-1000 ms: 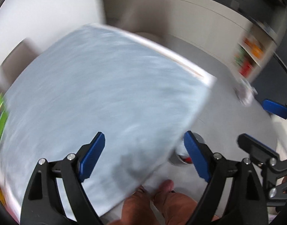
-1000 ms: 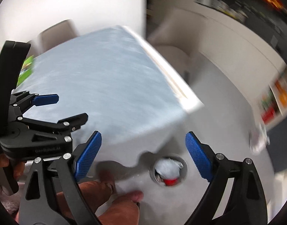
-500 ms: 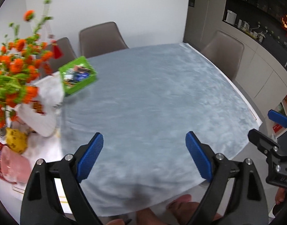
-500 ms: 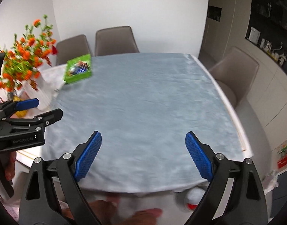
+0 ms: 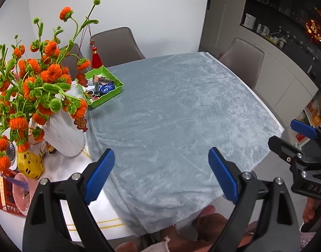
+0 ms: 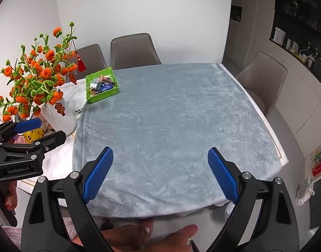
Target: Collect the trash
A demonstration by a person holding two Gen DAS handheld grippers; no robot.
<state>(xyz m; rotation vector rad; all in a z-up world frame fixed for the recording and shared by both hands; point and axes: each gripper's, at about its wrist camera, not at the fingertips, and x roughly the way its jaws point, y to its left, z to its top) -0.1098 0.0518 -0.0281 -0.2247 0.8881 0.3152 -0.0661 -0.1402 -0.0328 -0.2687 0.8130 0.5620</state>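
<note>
Right wrist view shows a wide worktop (image 6: 283,161) under a pale blue plush cloth (image 6: 171,126), its surface bare of litter. Left of the cloth stand a white ribbed vase of orange flowers (image 6: 57,115) and a green plastic tray of small oddments (image 6: 102,87), far ahead and left of both tools. Below the near right corner, a round bin (image 6: 218,215) with white trash sits on the floor; the left wrist view hides it. The right tool (image 6: 160,176) and left tool (image 5: 161,175) are spread wide, gripping nothing.
</note>
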